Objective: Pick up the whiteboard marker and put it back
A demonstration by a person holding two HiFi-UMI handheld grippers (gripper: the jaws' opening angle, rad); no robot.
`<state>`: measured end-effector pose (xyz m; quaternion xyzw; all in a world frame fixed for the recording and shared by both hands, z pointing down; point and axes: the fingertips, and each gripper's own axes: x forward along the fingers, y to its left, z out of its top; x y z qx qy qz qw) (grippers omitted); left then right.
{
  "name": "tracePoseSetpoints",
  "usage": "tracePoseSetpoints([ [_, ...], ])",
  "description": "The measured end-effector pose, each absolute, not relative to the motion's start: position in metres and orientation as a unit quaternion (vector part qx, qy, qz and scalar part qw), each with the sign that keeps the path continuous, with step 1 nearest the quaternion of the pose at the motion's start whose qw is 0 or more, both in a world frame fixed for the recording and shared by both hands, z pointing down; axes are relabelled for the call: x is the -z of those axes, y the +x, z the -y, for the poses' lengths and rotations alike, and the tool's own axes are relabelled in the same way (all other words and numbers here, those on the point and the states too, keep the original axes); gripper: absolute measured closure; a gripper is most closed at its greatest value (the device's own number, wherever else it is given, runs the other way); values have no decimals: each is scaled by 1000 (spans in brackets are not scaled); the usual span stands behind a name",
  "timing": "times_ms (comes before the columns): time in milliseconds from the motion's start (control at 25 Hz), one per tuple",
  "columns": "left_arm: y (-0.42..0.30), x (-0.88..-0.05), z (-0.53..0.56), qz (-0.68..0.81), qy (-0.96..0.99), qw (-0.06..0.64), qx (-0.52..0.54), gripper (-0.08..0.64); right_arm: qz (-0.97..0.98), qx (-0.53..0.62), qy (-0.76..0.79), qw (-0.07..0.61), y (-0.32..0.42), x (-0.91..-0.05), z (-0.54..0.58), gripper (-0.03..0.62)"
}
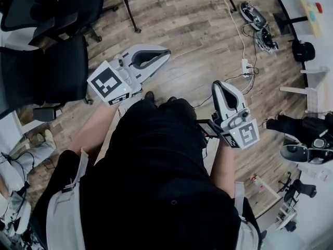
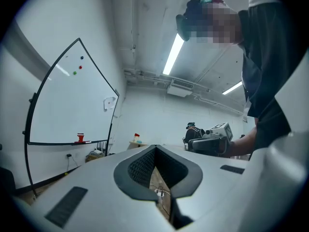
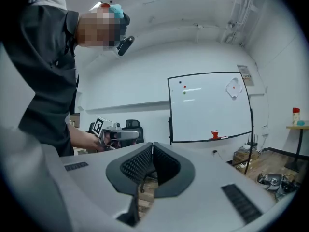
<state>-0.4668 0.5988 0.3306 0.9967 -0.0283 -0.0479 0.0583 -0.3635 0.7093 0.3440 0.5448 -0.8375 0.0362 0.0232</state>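
Two grippers, both empty: my left gripper and right gripper hang at waist height over the wood floor. Each has its pads pressed together on nothing. I judge this a carrying pose, since the work lies across the room. One whiteboard stands well apart, bearing three coloured dots. I cannot pick out the whiteboard marker for certain, but one small red item upright on the board's ledge may be it. Two black office chairs sit at my left.
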Motion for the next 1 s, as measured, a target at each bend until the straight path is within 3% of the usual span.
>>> tracePoseSetpoints([
  [520, -465, -324, -542, 37, 995, 75, 57, 548, 817, -52, 574, 24, -328, -344, -678, 572],
  [1000, -381, -325, -481, 47, 995, 90, 27, 548, 836, -51, 547, -1, -232, -345, -586, 571],
])
